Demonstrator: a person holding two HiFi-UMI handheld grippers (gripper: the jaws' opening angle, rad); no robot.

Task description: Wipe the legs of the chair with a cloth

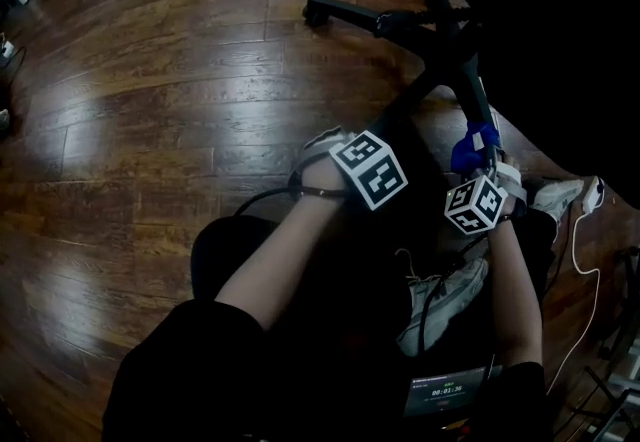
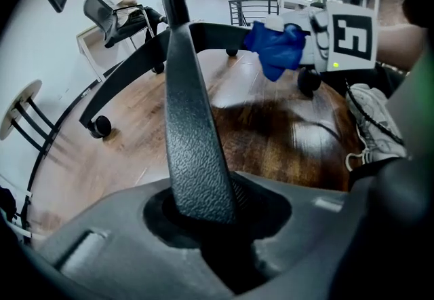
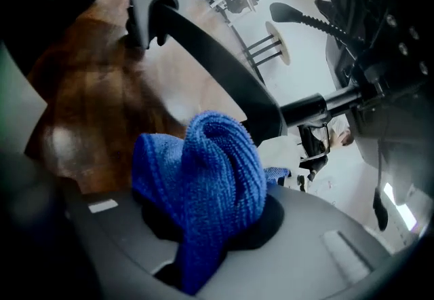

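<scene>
The black office chair's star base (image 1: 440, 25) lies over the wooden floor, with the dark seat at the upper right. My left gripper (image 2: 203, 217) is shut on one textured black chair leg (image 2: 193, 136), which runs up and away from the jaws. My right gripper (image 3: 203, 227) is shut on a bunched blue cloth (image 3: 203, 176). In the head view the cloth (image 1: 472, 148) rests against another leg (image 1: 468, 80), just beyond the right marker cube (image 1: 475, 205). The left marker cube (image 1: 368, 168) sits to its left. The left gripper view shows the cloth (image 2: 277, 47) beside that other leg.
A person's white sneaker (image 1: 440, 305) and a white cable (image 1: 580, 260) lie on the floor near the right gripper. A castor (image 2: 100, 127) ends a leg at left. Another office chair (image 2: 112, 17) and a round white stand (image 2: 20, 105) are farther off.
</scene>
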